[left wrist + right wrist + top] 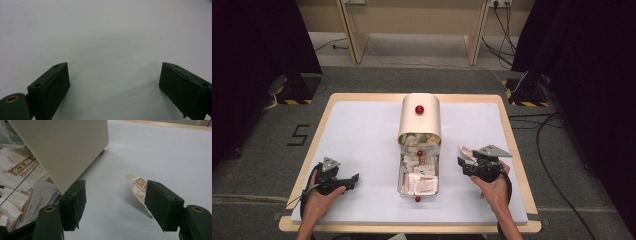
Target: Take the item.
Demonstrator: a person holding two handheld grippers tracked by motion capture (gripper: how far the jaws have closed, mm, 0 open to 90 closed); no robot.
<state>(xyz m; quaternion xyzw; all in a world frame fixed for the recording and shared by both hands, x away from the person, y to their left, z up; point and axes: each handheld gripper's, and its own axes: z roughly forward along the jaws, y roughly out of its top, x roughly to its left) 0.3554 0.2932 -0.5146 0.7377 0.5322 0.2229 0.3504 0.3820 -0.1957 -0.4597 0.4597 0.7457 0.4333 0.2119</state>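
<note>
A cream rounded box (419, 122) with a red knob (419, 109) stands mid-table. A clear tray (400, 175) reaches out from its front, full of white and brown sachets (419, 180). My right gripper (462, 166) sits just right of the tray, pointing left. In the right gripper view the right gripper (116, 186) is open. One loose sachet (137, 187) leans against the inner face of its right jaw, while the left jaw stands far from it beside the cream box (62, 147). My left gripper (353, 181) rests left of the tray. The left gripper (113, 66) is open over bare mat.
A white mat (362, 135) covers the wooden table (512, 135). Small red knobs (417, 199) mark the tray's near end. More sachets (17, 170) show through the clear tray wall. Cables and dark stands sit on the floor beyond the table.
</note>
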